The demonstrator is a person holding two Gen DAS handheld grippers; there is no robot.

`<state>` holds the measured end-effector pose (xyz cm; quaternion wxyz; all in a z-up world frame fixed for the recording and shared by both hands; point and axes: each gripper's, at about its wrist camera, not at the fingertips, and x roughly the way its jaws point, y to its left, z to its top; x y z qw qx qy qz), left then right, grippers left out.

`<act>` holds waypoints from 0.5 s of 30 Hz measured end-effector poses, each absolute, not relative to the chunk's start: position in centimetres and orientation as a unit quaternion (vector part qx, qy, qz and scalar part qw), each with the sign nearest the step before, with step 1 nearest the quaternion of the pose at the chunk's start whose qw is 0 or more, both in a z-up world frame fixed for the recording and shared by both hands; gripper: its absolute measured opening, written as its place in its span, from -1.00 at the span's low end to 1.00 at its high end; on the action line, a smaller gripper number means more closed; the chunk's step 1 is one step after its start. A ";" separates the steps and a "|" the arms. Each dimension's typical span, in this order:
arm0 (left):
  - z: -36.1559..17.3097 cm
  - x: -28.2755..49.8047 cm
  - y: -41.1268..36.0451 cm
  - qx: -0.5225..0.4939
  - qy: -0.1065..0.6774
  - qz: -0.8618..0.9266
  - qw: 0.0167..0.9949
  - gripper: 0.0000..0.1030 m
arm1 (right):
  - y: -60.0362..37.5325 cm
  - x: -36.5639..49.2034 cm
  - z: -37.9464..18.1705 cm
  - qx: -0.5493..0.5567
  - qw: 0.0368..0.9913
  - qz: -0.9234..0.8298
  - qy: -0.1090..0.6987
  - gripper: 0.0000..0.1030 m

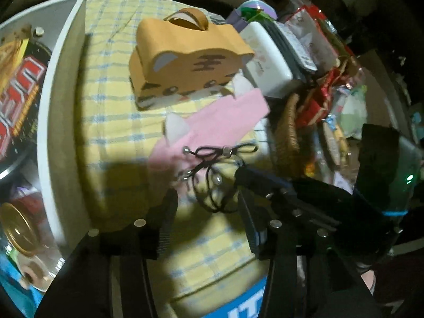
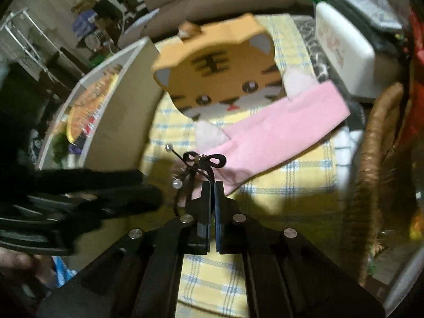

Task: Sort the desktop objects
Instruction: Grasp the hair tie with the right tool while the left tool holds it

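Handover of black hair tie [image 2: 204, 160] above pink headband [image 2: 278, 132].
Right claw [image 2: 212, 185] pinched the tie; left claw [image 1: 206, 206] stood spread around it. Dangling beads could snag the headband.

The pink headband [image 1: 212, 129] partly hides the tiger box's [image 1: 185, 61] face.

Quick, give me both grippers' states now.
Left gripper: open, holding nothing; the black hair tie lies between its fingers.
Right gripper: shut on the black hair tie.
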<state>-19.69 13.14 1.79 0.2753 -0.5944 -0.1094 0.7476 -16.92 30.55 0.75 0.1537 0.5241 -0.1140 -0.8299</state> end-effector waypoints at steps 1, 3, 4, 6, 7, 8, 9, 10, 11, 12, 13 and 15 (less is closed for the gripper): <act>2.2 -19.3 13.0 -0.589 -0.115 0.750 0.278 0.04 | 30.8 -16.7 1.6 0.518 0.156 -0.833 -0.116 -0.95; 2.8 -18.9 12.5 -0.580 -0.129 0.754 0.280 0.15 | 31.0 -16.2 3.1 0.507 0.159 -0.839 -0.117 -0.95; 3.2 -18.5 12.1 -0.576 -0.147 0.752 0.285 0.19 | 30.7 -16.1 4.1 0.501 0.162 -0.842 -0.117 -0.94; 3.7 -18.0 11.6 -0.568 -0.173 0.750 0.293 0.21 | 30.9 -15.7 5.7 0.491 0.165 -0.848 -0.114 -0.95; 4.2 -17.6 11.3 -0.560 -0.191 0.749 0.298 0.21 | 30.8 -15.2 6.7 0.485 0.167 -0.851 -0.113 -0.95; 4.6 -17.3 11.0 -0.554 -0.201 0.749 0.303 0.21 | 30.8 -14.8 7.5 0.480 0.171 -0.853 -0.114 -0.94; 5.2 -16.9 10.9 -0.546 -0.213 0.748 0.311 0.21 | 30.8 -14.3 8.5 0.473 0.178 -0.855 -0.116 -0.94; 5.6 -16.6 10.7 -0.540 -0.221 0.747 0.317 0.21 | 30.8 -13.8 9.3 0.469 0.182 -0.856 -0.117 -0.95; 6.3 -16.1 10.6 -0.534 -0.228 0.748 0.322 0.21 | 30.6 -13.4 10.1 0.465 0.185 -0.858 -0.117 -0.94; 6.9 -15.7 10.5 -0.528 -0.227 0.751 0.324 0.20 | 30.3 -12.8 10.9 0.461 0.191 -0.859 -0.116 -0.95; 7.6 -15.2 10.4 -0.521 -0.226 0.755 0.326 0.16 | 29.9 -12.2 11.8 0.457 0.196 -0.860 -0.113 -0.95; 8.7 -14.4 10.1 -0.512 -0.229 0.757 0.334 -0.10 | 29.0 -10.8 13.6 0.448 0.203 -0.865 -0.105 -0.95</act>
